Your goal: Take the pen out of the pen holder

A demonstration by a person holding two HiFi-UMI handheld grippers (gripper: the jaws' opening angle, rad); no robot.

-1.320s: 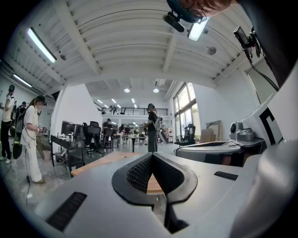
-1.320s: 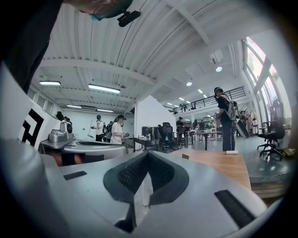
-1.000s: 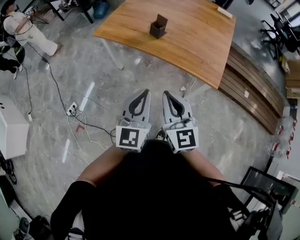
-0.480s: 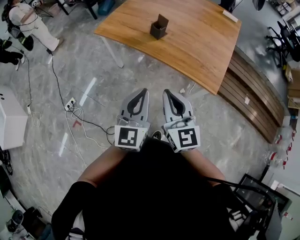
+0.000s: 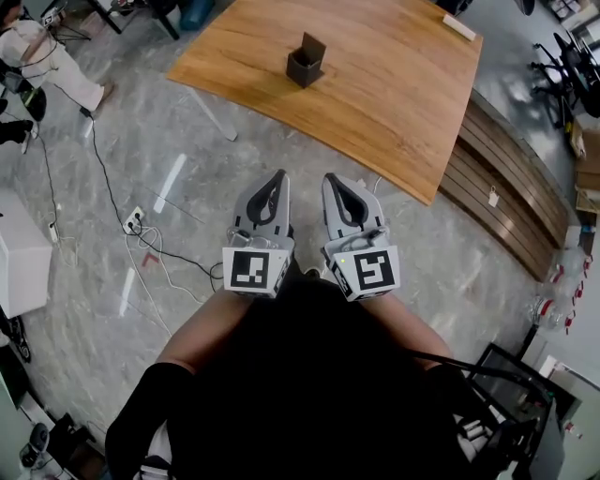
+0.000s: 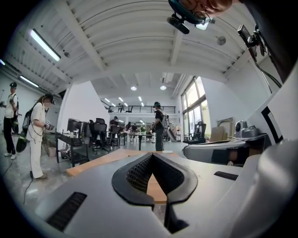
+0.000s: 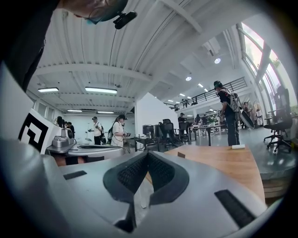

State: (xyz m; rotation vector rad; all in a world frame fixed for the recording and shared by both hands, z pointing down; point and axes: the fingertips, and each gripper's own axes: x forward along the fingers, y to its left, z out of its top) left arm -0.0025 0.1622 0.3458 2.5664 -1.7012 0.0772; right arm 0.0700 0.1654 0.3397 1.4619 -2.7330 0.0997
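Note:
A dark pen holder (image 5: 305, 61) stands on the wooden table (image 5: 394, 94), far ahead of both grippers; I cannot make out a pen in it. My left gripper (image 5: 278, 175) and right gripper (image 5: 329, 178) are held side by side over the floor, short of the table's near edge. Both are shut with nothing between the jaws. In the left gripper view the shut gripper (image 6: 152, 156) points at the table top (image 6: 100, 160). In the right gripper view the gripper (image 7: 148, 154) is likewise shut, and the small dark holder (image 7: 181, 155) shows on the table beyond it.
Cables and a power strip (image 5: 136, 220) lie on the stone floor at left, near a white box (image 5: 19, 253). A person (image 5: 47, 56) stands at far left. Stepped wooden benches (image 5: 506, 187) run along the right, with office chairs (image 5: 562, 56) behind. A white block (image 5: 459, 26) lies on the table's far side.
Both grippers have moved forward together toward the table, whose near edge now lies closer to their tips. Both jaws stay shut.

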